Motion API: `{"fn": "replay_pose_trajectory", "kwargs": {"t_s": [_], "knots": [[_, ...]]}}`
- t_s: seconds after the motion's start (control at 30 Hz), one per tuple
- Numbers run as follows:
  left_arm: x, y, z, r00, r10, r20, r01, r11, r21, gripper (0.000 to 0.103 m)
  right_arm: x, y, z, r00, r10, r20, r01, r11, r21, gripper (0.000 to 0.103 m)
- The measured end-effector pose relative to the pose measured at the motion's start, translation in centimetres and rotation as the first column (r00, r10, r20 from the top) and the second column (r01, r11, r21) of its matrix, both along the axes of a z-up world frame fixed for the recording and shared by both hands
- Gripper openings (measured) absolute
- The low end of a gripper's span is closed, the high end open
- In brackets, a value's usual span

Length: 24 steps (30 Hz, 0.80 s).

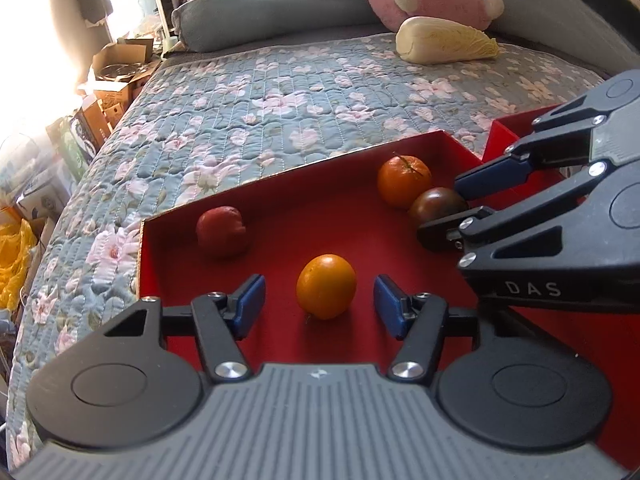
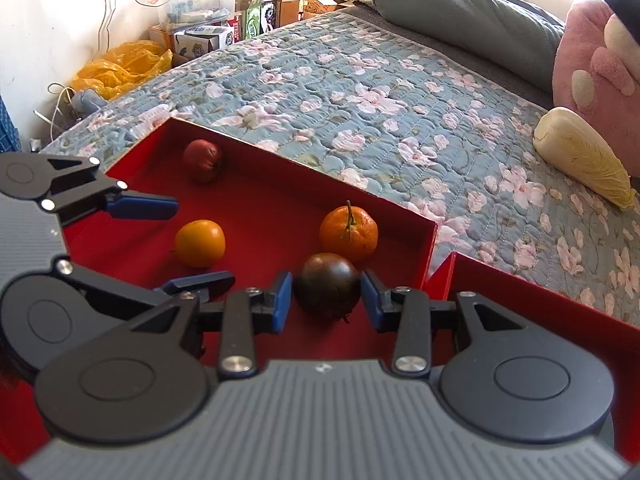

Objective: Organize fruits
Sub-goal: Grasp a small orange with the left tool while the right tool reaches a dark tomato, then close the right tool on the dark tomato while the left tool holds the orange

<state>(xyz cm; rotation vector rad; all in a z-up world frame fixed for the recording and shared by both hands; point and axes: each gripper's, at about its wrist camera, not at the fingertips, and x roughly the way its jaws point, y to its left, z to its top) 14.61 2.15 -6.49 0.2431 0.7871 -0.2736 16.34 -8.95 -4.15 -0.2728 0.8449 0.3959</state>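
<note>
Raised letters "DAS" readable on right gripper (image 1: pixel 460 210) body, black plastic, left wrist view. Box labels beside the bed illegible.

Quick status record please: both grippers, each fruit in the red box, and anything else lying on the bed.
left gripper: open, fingers either side of the yellow-orange fruit, not touching
right gripper: open, fingers flanking the dark tomato; contact unclear
tangerine: stemmed, just behind the dark tomato, near the box's far corner
red fruit: wrinkled, alone by the far wall
red box: on the floral quilt, holds all four fruits
napa cabbage: on the quilt, outside the box
</note>
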Motion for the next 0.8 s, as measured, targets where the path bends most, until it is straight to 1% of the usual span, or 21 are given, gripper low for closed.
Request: {"fn": "replay_pose_trajectory", "kwargs": {"t_s": [0.03,0.07,0.1,0.13,0.27,0.47,0.57,0.67,0.73,0.8], "knots": [[0.0,-0.1,0.0,1.0,-0.015,0.001,0.015,1.0,-0.004,0.051,0.0,0.0,0.0,1.0,0.005,0.001,-0.005,1.0,-0.002,0.041],[-0.1,-0.2,0.1,1.0,-0.027,0.0,0.027,1.0,-0.01,0.046,-0.1,0.0,0.1,1.0,0.007,0.004,-0.007,1.0,-0.002,0.041],[-0.2,-0.3,0.1,0.999,-0.035,0.001,0.035,0.999,-0.008,0.038,-0.1,-0.1,0.1,1.0,0.009,0.007,-0.009,1.0,0.001,0.041],[-0.2,-0.3,0.2,0.999,-0.037,0.0,0.037,0.999,-0.011,0.036,-0.1,-0.1,0.2,1.0,0.01,0.008,-0.01,1.0,0.011,0.04],[-0.3,0.1,0.3,1.0,-0.015,-0.008,0.014,1.0,-0.021,0.036,-0.7,-0.3,0.4,1.0,0.005,0.024,-0.006,0.999,0.041,0.04],[-1.3,0.6,1.0,0.999,0.034,-0.021,-0.035,0.998,-0.046,0.036,-2.6,-1.7,2.7,0.997,-0.038,0.061,0.026,0.982,0.185,0.04],[-2.1,1.1,1.7,0.996,0.085,-0.032,-0.087,0.993,-0.078,0.036,-4.1,-2.4,4.0,0.996,-0.053,0.071,0.034,0.969,0.244,0.04],[-3.1,1.4,2.5,0.99,0.136,-0.04,-0.14,0.984,-0.109,0.036,-6.0,-3.1,5.0,0.995,-0.054,0.08,0.029,0.96,0.28,0.04],[-3.9,1.5,3.1,0.985,0.17,-0.045,-0.174,0.978,-0.112,0.036,-7.3,-3.6,5.5,0.995,-0.055,0.083,0.028,0.954,0.298,0.04],[-4.8,1.7,3.7,0.979,0.199,-0.041,-0.202,0.974,-0.098,0.036,-8.5,-3.9,5.8,0.995,-0.049,0.084,0.021,0.95,0.311,0.04]]}}
